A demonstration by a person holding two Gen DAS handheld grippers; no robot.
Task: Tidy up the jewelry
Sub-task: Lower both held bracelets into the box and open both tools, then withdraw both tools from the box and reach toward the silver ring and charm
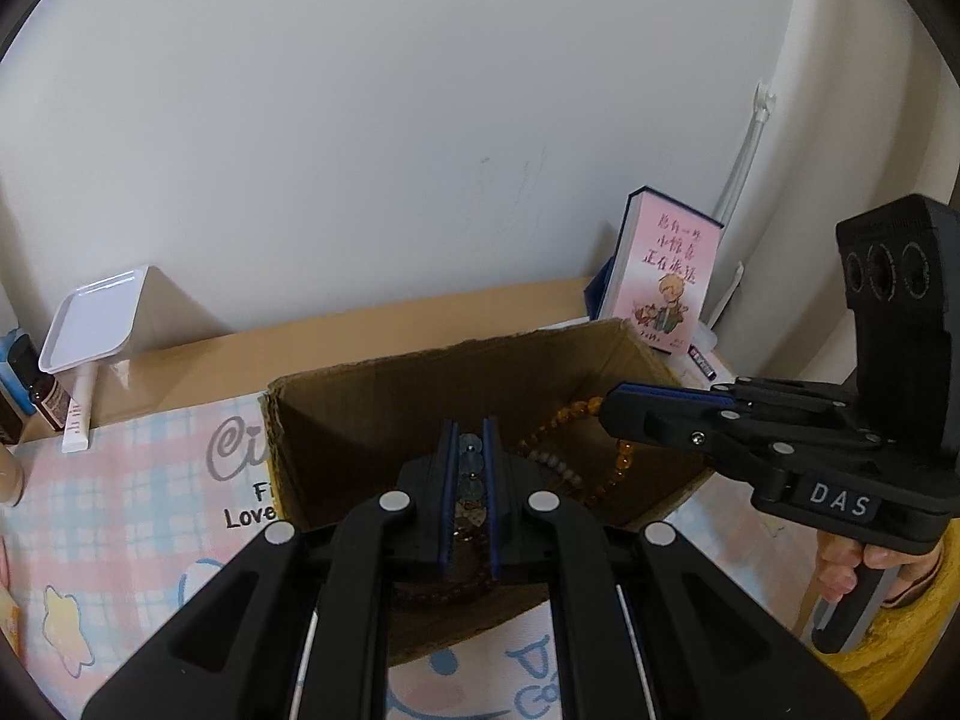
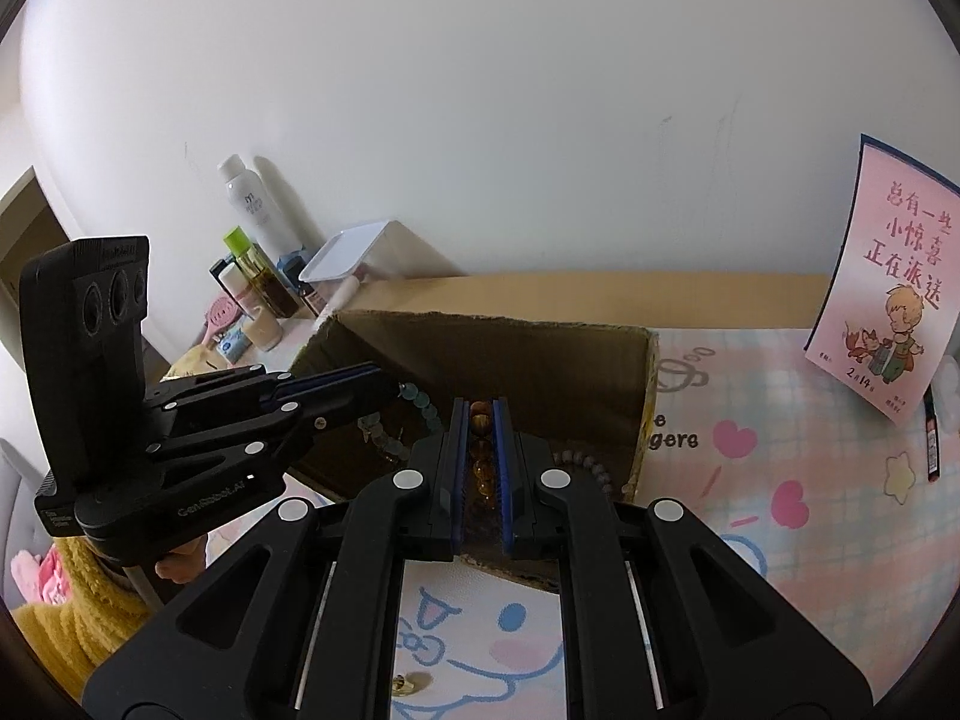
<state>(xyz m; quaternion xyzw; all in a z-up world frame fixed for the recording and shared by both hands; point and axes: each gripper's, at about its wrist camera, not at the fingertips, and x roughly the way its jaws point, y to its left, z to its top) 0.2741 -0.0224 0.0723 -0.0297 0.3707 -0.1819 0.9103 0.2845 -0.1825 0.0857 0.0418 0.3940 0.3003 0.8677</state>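
Observation:
An open cardboard box (image 1: 372, 414) (image 2: 540, 360) stands on the pastel mat. My left gripper (image 1: 471, 429) (image 2: 390, 387) hangs over the box's left part, shut on a bracelet of pale blue-grey beads (image 1: 470, 447) (image 2: 420, 402) that dangles into the box. Over the right part, my right gripper (image 2: 479, 408) (image 1: 609, 408) is shut on a string of amber beads (image 2: 480, 423) (image 1: 624, 459), which loops down inside. A mauve-grey bead bracelet (image 1: 561, 468) (image 2: 585, 462) lies in the box between them. Dark red beads (image 1: 444, 591) show under my left fingers.
A pink illustrated book (image 1: 660, 276) (image 2: 882, 300) leans on the wall at the right. At the left stand a white tray (image 1: 96, 318) (image 2: 354, 252) and several bottles (image 2: 252, 252). A small gold item (image 2: 408, 684) lies on the mat (image 2: 780, 450) near me.

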